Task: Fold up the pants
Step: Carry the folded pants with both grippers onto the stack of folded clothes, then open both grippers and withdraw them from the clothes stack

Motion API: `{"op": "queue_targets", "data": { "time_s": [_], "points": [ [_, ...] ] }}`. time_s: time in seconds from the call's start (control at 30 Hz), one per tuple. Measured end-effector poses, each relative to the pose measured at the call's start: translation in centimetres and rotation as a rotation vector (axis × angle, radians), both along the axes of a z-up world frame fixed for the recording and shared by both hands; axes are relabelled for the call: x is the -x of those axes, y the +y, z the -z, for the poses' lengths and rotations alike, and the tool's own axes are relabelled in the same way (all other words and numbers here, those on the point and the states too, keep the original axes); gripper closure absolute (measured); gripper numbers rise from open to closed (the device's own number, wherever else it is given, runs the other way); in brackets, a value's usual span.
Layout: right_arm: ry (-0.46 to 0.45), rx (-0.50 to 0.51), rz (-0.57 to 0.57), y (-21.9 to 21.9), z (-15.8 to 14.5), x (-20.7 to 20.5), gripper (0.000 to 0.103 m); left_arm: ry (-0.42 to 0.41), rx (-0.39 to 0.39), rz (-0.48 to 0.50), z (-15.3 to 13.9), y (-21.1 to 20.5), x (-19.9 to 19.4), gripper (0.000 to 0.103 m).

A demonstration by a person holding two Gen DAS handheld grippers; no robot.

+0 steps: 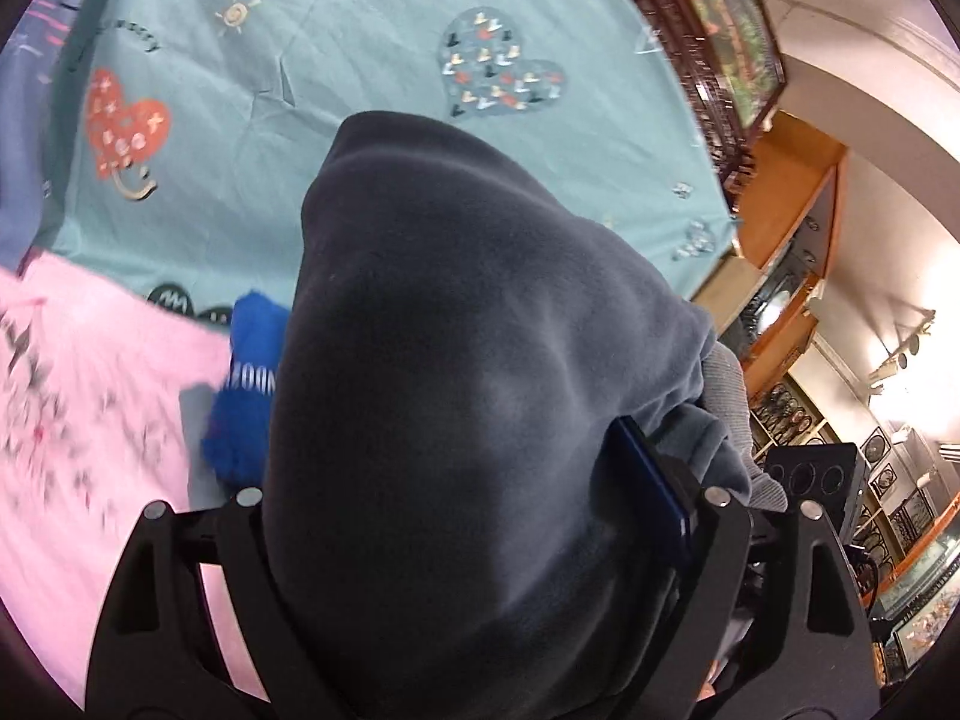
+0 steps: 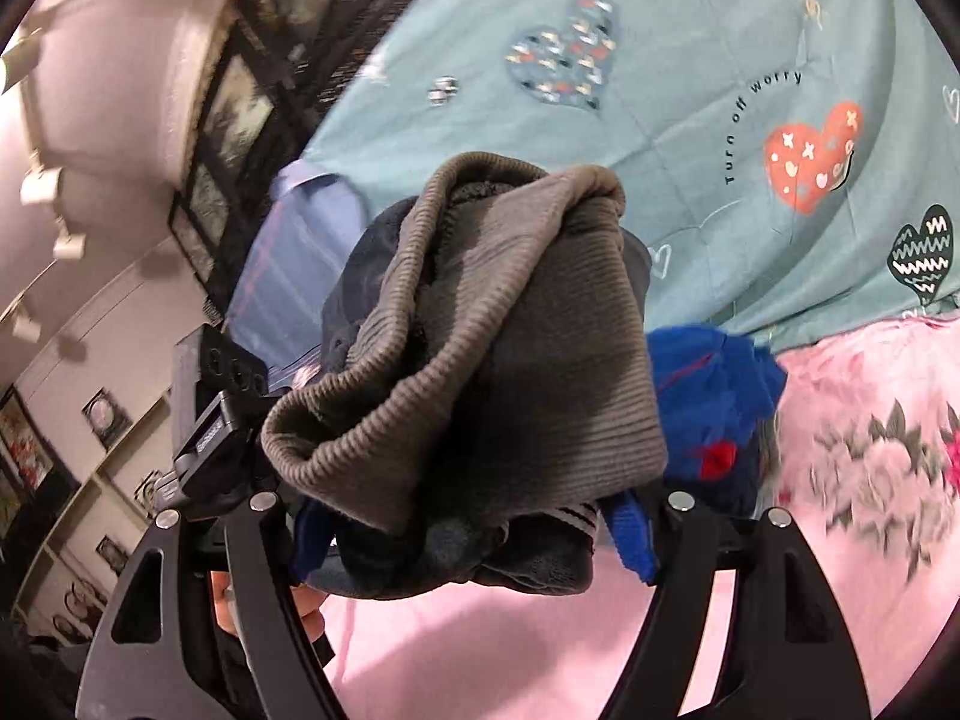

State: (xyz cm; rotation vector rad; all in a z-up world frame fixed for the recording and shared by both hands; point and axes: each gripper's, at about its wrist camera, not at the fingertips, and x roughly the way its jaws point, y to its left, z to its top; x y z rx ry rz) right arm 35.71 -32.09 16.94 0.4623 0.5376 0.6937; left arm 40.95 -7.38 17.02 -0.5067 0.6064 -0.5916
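Showing ribbed waistband, right view only

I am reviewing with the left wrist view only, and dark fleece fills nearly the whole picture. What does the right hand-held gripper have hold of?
Observer: The right hand-held gripper is closed on the ribbed grey-brown band of the pants, which is bunched between its blue fingertips.
Operator: Is the person holding it visible at all?
Observer: Yes, a hand shows behind the gripper's frame, low in the picture.
Operator: The blue garment on the bed shows only white lettering here. Is there anything else on it?
Observer: From the right wrist, the blue garment also bears a red patch.
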Motion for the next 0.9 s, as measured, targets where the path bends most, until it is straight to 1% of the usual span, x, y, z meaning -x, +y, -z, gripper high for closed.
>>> {"op": "queue_targets", "data": {
  "time_s": [0.17,0.27,0.3,0.33,0.4,0.43,0.47,0.5,0.53,0.57,0.6,0.63,0.67,0.77,0.83,0.9],
  "points": [
    [-0.011,-0.003,0.047,0.2,1.2,-6.6,0.028,-0.024,-0.032,-0.031,1.0,0.0,-7.0,0.016],
    [0.002,-0.029,0.094,0.1,3.9,-10.7,0.026,-0.009,-0.045,-0.073,3.4,-0.2,-10.9,0.016],
    [0.018,-0.036,0.114,0.1,5.1,-12.1,0.024,0.003,-0.055,-0.082,4.3,-0.1,-12.3,0.015],
    [0.047,-0.038,0.135,0.0,6.3,-13.2,0.023,0.026,-0.077,-0.093,5.5,-0.3,-13.6,0.014],
    [0.170,-0.006,0.211,-0.2,9.6,-15.4,0.022,0.149,-0.172,-0.113,9.6,-1.0,-17.2,0.013],
    [0.248,0.031,0.252,-0.2,11.7,-16.4,0.021,0.202,-0.207,-0.127,11.4,-1.1,-18.3,0.012],
    [0.301,0.044,0.264,-0.4,13.0,-16.8,0.019,0.235,-0.206,-0.138,12.3,-0.8,-18.9,0.011],
    [0.339,0.035,0.251,-0.6,13.9,-17.0,0.018,0.257,-0.153,-0.151,12.7,0.2,-19.0,0.009],
    [0.323,0.023,0.233,-0.7,13.7,-16.7,0.018,0.290,-0.082,-0.151,12.9,1.3,-19.1,0.002],
    [0.295,0.036,0.218,-0.8,13.0,-16.3,0.018,0.300,-0.050,-0.132,12.8,1.7,-19.1,0.002],
    [0.259,0.049,0.209,-0.9,12.2,-15.7,0.018,0.303,-0.042,-0.116,12.6,1.8,-18.9,0.002],
    [0.220,0.042,0.207,-1.2,11.2,-14.9,0.018,0.297,-0.055,-0.105,12.2,1.8,-18.5,0.002],
    [0.205,0.033,0.204,-1.5,10.5,-14.4,0.018,0.298,-0.060,-0.096,11.9,1.7,-18.3,0.002],
    [0.162,-0.008,0.192,-2.3,8.7,-12.4,0.018,0.303,-0.012,-0.067,10.8,2.6,-16.6,0.002],
    [0.120,-0.006,0.187,-2.5,7.7,-10.6,0.018,0.299,0.022,-0.068,9.9,3.5,-15.1,0.002],
    [0.094,-0.018,0.186,-2.7,6.9,-8.8,0.017,0.271,0.034,-0.081,8.4,4.1,-12.5,0.002]
  ]
}}
